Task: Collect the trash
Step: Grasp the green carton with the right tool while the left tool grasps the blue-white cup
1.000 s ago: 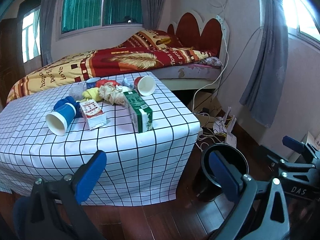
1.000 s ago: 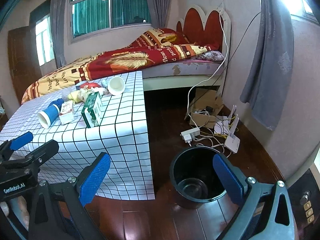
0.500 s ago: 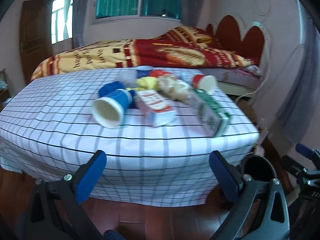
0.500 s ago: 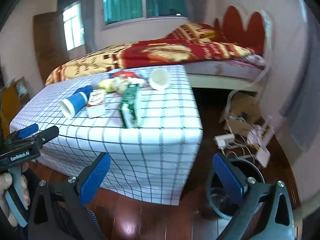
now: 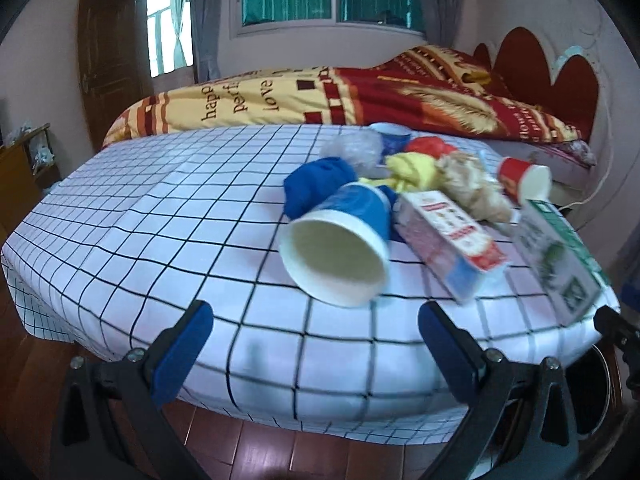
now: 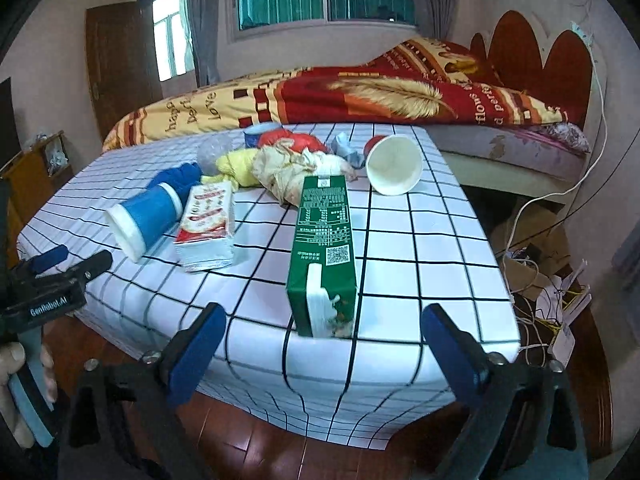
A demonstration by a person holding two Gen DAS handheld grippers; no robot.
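Half-hidden black bin (image 5: 592, 384) behind tool

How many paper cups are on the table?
3. The blue paper cup lies on its side at the table's left, the red paper cup lies on its side far right, and a blue-rimmed cup sits behind the pile. The pile may hide more.

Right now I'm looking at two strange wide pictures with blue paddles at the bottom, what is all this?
A person holds a hand-held grabbing tool in each hand; a camera on each looks along its blue pads. One picture is from the left tool, the other from the right tool. Both aim at a checked table strewn with trash: a blue cup, a green carton, a red-and-white carton, a red cup, crumpled wrappers. Neither tool holds anything; the right one's jaws are closing slightly.
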